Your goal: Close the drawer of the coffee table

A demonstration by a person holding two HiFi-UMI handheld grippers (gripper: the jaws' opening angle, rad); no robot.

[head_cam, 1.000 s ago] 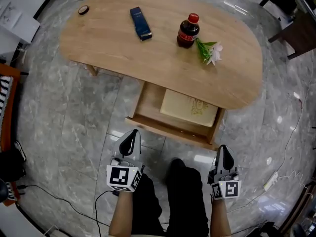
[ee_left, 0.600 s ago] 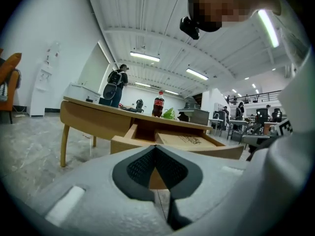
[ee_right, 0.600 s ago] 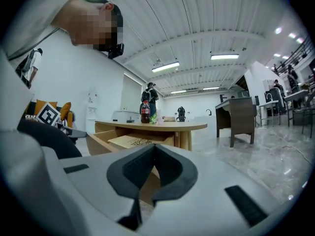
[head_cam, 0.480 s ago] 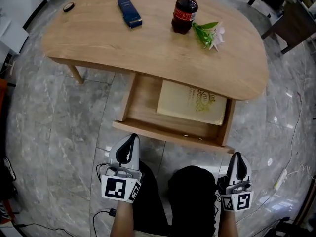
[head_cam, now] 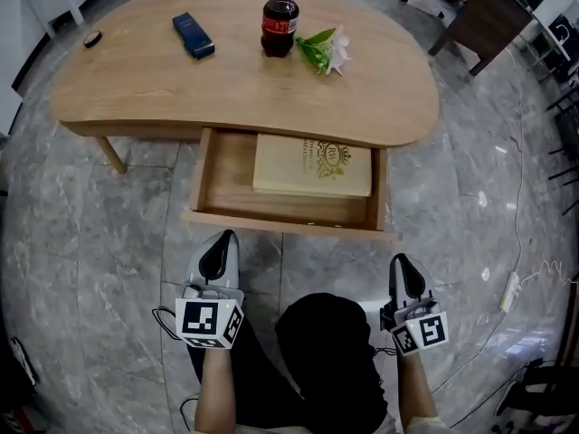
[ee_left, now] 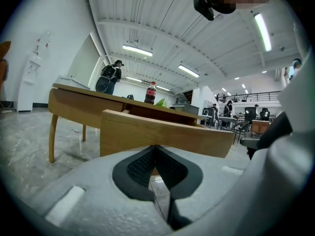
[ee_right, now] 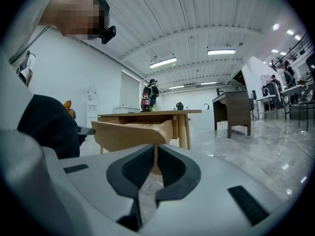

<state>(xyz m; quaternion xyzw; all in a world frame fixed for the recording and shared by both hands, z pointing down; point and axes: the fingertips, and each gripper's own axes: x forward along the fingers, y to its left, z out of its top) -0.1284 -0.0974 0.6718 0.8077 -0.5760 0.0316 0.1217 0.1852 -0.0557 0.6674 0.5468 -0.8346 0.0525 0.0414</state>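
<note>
The wooden coffee table [head_cam: 181, 80] has its drawer [head_cam: 289, 223] pulled out towards me, with a pale yellow book [head_cam: 314, 166] lying flat inside. My left gripper [head_cam: 222, 240] is shut and empty. It points at the left part of the drawer front, a short gap away from it. My right gripper [head_cam: 400, 262] is also shut and empty, and sits just outside the drawer's right corner. In the left gripper view the closed tips [ee_left: 155, 147] line up with the drawer front [ee_left: 162, 134]. In the right gripper view the closed tips [ee_right: 155, 145] face the drawer's corner [ee_right: 130, 134].
On the tabletop stand a cola bottle [head_cam: 280, 21], a blue box [head_cam: 194, 36], a flower sprig [head_cam: 326, 51] and a small dark round item [head_cam: 92, 37]. My dark-trousered knees [head_cam: 326, 351] lie between the grippers. A power strip with a cable [head_cam: 509, 289] lies on the marble floor at right.
Both grippers have sunk lower and now sit level with the drawer front, still shut. The view has swung, so the table and open drawer sit higher and squarer in the picture.
</note>
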